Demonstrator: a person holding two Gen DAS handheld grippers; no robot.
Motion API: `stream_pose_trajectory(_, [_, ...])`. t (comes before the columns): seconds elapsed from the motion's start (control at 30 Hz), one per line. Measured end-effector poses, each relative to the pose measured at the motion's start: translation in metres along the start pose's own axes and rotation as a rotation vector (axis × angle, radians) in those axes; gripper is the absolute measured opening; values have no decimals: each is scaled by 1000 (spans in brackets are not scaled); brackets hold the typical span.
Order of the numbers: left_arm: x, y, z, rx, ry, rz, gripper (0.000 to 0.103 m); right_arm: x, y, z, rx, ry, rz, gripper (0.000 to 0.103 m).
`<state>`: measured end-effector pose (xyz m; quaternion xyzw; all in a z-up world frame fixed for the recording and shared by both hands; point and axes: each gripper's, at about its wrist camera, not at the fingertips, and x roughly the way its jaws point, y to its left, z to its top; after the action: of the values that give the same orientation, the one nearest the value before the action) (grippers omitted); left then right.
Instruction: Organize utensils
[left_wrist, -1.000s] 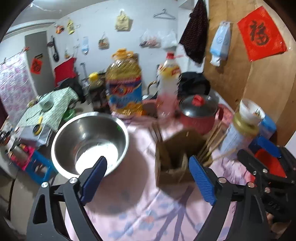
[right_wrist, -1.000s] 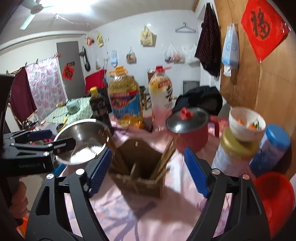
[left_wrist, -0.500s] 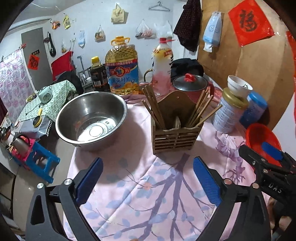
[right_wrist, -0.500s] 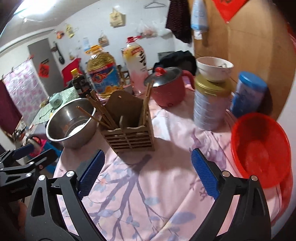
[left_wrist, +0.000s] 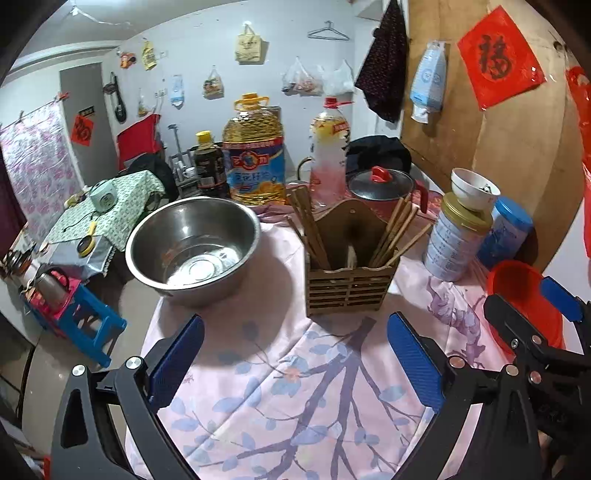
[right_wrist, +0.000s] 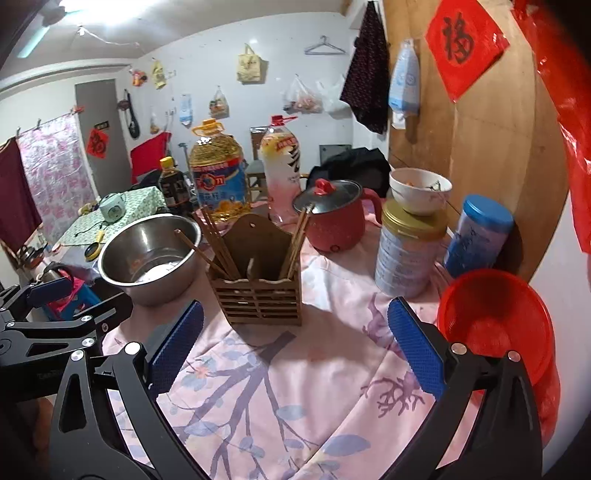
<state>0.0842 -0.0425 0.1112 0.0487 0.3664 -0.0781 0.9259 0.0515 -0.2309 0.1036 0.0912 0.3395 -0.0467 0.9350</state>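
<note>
Left gripper (left_wrist: 295, 363): jaws spread wide, nothing between them, only bare cloth (left_wrist: 295, 406) seen in the gap. Opening was finished a moment ago. Right gripper (right_wrist: 295, 352): jaws have just been opening further, now wide apart, nothing gripped.

Landmark: wooden holder (left_wrist: 349, 280), upright on the cloth, just ahead of both grippers and clear of the pads. Chopsticks (left_wrist: 314, 229) are stood in the holder's left compartment, leaning left; a second bunch (left_wrist: 397, 230) is in the right compartment, leaning right. In the right wrist view one stick (right_wrist: 201, 251) is tilted far left, over the bowl rim.

Left of holder: steel bowl (left_wrist: 192, 251), just beside, apart. Behind holder: oil jug (left_wrist: 255, 155), bottle (left_wrist: 328, 151), red pot (left_wrist: 384, 184). Right of holder: tin (left_wrist: 454, 243) with a white bowl (left_wrist: 474, 188) on top, then blue-lidded jar (left_wrist: 506, 232). Red basket (right_wrist: 495, 325) is at the holder's near right, by the right gripper's outer finger.
</note>
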Motion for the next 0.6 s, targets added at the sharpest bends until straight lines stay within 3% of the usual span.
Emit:
stream_pose_trajectory(0.33, [6, 19, -16, -72, 56, 71, 97, 7, 4, -9, 6, 53, 32, 97])
stream_pose_trajectory(0.6, [6, 27, -16, -93, 43, 108, 97, 8, 5, -8, 6, 48, 17, 97])
